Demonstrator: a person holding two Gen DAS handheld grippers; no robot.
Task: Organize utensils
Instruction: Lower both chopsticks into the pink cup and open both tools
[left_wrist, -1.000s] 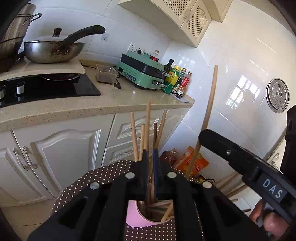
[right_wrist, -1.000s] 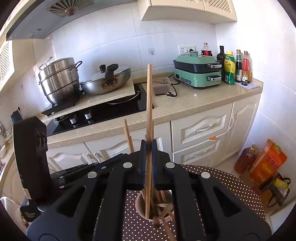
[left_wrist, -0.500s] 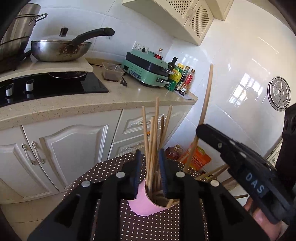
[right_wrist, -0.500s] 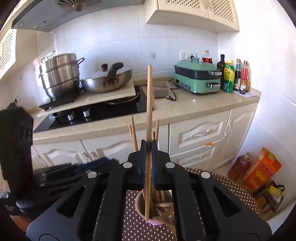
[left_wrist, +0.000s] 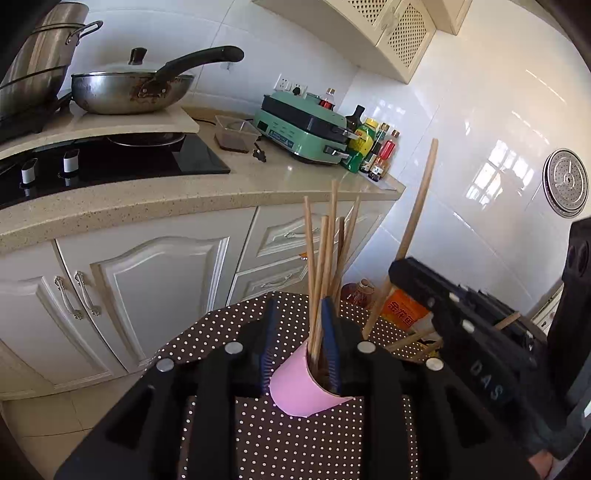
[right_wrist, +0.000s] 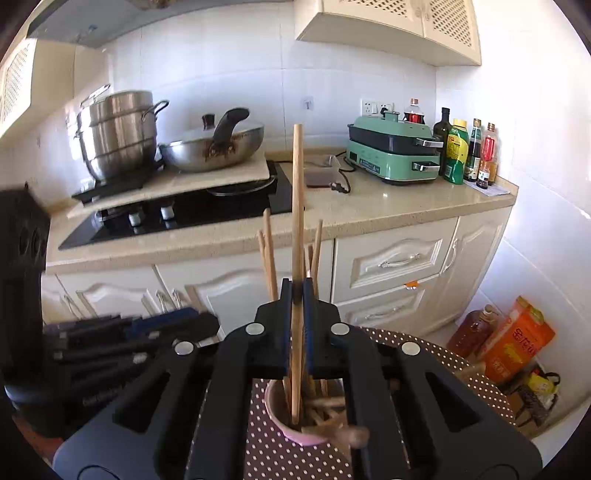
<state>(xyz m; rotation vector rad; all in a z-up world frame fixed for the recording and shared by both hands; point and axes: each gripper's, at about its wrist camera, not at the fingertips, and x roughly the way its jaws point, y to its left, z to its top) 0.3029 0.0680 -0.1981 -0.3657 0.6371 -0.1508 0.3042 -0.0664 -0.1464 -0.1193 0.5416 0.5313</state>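
Note:
A pink cup (left_wrist: 304, 387) stands on a brown polka-dot tablecloth (left_wrist: 295, 435) and holds several wooden chopsticks (left_wrist: 325, 258). My left gripper (left_wrist: 300, 339) is open, its jaws either side of the cup's rim and the chopsticks. My right gripper (right_wrist: 297, 317) is shut on one wooden chopstick (right_wrist: 297, 206), held upright with its lower end inside the cup (right_wrist: 291, 424). In the left wrist view the right gripper (left_wrist: 461, 314) comes in from the right with its chopstick (left_wrist: 417, 221). More loose chopsticks (left_wrist: 417, 338) lie on the cloth behind it.
A counter (right_wrist: 369, 210) with a black cooktop (right_wrist: 192, 214), wok (right_wrist: 214, 147), steel pot (right_wrist: 118, 129), green grill (right_wrist: 395, 151) and bottles (right_wrist: 465, 151) stands behind. An oil bottle (right_wrist: 476, 328) and an orange box (right_wrist: 517, 339) sit on the floor at the right.
My left gripper has opened and let go of its chopsticks, which now stand in the cup. My right gripper has lowered its chopstick further into the cup.

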